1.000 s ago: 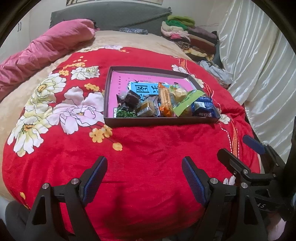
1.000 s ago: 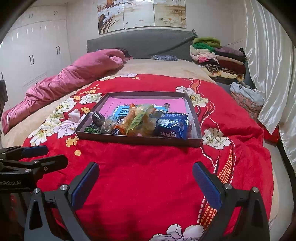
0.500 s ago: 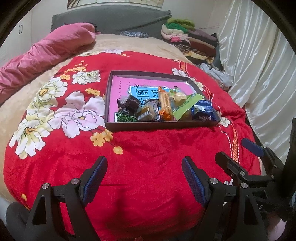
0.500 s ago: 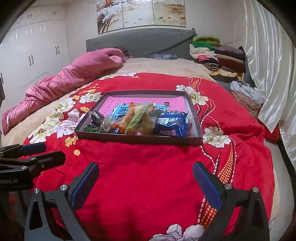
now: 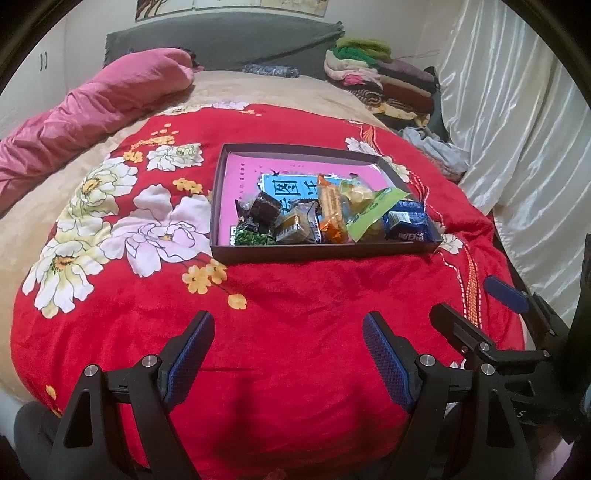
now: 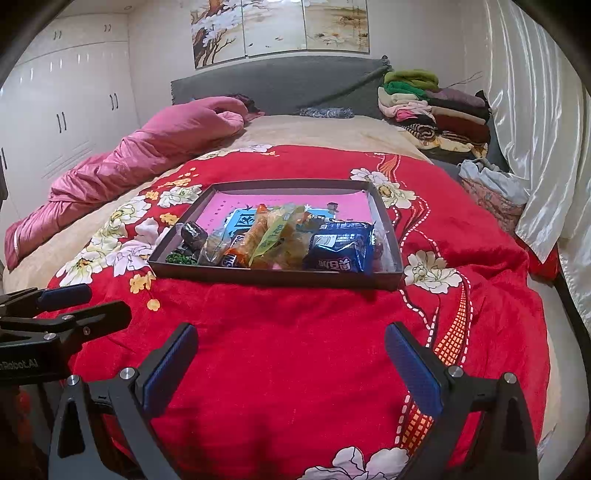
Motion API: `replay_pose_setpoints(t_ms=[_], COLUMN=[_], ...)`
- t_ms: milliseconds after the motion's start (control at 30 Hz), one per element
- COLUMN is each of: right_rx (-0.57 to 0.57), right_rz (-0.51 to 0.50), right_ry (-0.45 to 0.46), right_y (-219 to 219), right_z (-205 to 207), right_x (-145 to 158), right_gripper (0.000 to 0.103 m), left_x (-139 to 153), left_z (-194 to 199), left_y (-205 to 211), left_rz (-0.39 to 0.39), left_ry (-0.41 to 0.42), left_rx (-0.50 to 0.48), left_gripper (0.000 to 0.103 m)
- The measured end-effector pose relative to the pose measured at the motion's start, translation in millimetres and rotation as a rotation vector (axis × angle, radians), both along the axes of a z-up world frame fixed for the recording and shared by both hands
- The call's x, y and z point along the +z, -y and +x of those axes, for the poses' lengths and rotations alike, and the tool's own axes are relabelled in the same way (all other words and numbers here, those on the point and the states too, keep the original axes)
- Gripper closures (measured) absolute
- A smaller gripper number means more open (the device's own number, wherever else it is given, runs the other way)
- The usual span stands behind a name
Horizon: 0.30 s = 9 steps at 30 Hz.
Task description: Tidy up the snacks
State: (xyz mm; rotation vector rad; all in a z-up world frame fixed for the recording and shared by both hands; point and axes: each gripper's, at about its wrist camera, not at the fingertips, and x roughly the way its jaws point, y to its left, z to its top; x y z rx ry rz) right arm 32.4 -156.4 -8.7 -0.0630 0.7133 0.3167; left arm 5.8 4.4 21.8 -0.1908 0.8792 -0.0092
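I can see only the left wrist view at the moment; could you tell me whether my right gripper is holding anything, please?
Observer: No. The right gripper is open and empty, over the red blanket short of the snack tray.
Operator: Thank you. What sits at the right end of the tray, behind the blue packet?
Observer: In the right wrist view, the blue packet has a small reddish piece beside it against the right wall; I cannot tell what it is.
Operator: And is anything on the wall above the headboard?
Observer: Yes, a three-panel painting of a blossoming tree, mostly cropped from your view.
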Motion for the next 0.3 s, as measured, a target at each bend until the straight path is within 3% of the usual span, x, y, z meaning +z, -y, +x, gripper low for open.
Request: replay_pose_setpoints(t_ms=[300], right_rx=[0.007], right_rz=[-0.011], right_ry=[0.02], right_y=[-2.5], right_z=[2.3], right_x=[-0.1], right_gripper=[0.001], left_x=[-4.4], left_z=[7.6], left_y=[-9.4], left_rz=[-0.039], left_ry=[0.009], left_rx=[0.033], left_gripper=[0.019])
